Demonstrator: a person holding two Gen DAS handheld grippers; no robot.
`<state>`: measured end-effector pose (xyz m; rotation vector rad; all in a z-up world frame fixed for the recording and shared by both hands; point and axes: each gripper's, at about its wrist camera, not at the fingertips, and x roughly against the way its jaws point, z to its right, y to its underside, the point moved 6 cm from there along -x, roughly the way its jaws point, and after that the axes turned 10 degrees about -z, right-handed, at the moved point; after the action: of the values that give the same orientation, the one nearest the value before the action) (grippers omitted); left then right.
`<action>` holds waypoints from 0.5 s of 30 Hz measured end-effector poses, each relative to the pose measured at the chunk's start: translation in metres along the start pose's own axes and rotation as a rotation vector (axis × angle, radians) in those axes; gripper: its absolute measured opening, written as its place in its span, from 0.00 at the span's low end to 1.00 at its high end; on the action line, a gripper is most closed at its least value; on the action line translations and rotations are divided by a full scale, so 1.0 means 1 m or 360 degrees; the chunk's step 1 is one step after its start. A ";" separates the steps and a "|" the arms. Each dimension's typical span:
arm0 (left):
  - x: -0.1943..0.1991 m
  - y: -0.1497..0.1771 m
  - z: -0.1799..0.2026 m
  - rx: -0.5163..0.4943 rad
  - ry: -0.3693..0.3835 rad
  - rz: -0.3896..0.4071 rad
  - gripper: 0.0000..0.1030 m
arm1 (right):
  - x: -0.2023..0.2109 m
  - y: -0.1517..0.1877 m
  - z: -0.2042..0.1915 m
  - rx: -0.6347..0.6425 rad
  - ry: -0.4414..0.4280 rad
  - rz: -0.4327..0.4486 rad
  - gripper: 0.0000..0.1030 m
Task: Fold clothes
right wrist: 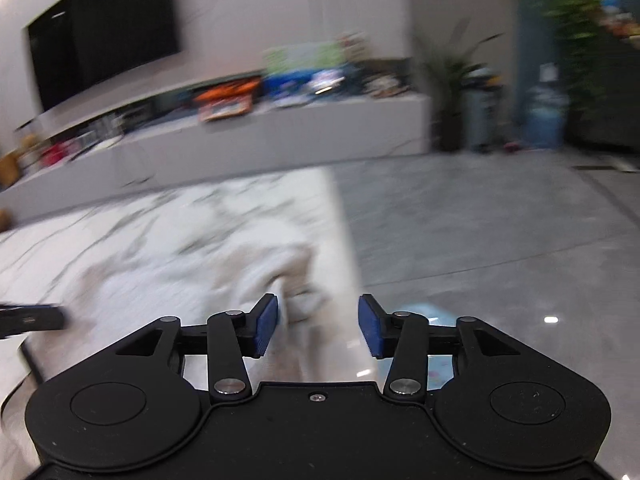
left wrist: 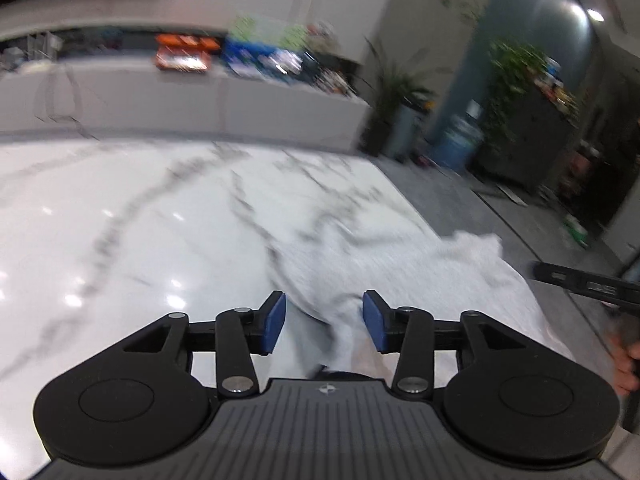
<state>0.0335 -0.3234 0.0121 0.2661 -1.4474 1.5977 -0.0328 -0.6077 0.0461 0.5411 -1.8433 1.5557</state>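
Left tool, right tool: both released, pads parted.
Poised over pale grey garment spread on marble counter; cloth between pads, ungripped.

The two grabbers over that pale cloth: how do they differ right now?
The left gripper has the pale cloth bunched up between its blue pads; the right gripper has only the cloth's edge there. The left one hangs over the marble table, the right one over the table's edge, with grey floor beyond. Both stand open, pressing nothing, and look alike.
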 end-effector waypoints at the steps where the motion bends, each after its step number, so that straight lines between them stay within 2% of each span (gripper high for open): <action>1: 0.003 -0.002 0.002 -0.0006 -0.0012 0.0035 0.40 | 0.005 0.002 -0.007 0.0012 -0.0042 0.0018 0.42; 3: 0.007 -0.002 0.012 -0.0057 0.0021 0.0064 0.39 | 0.013 0.005 -0.022 0.0041 -0.0138 0.0050 0.42; 5: 0.007 0.004 0.040 -0.0204 0.0082 0.0075 0.39 | 0.013 0.010 -0.039 0.0061 -0.0212 0.0056 0.42; 7: 0.002 0.010 0.057 -0.0276 0.0120 0.0086 0.39 | 0.004 0.014 -0.052 0.0072 -0.0239 0.0045 0.42; 11: -0.021 0.024 0.065 -0.0246 0.0132 -0.0026 0.40 | -0.017 0.025 -0.060 0.0050 -0.0183 0.0002 0.42; 15: -0.033 0.032 0.065 -0.0289 0.0089 -0.0018 0.40 | -0.033 0.038 -0.057 0.0040 -0.0133 0.0000 0.44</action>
<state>0.0014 -0.3916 -0.0137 0.1230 -1.5333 1.4427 -0.0239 -0.5474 0.0005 0.6264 -1.8876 1.5798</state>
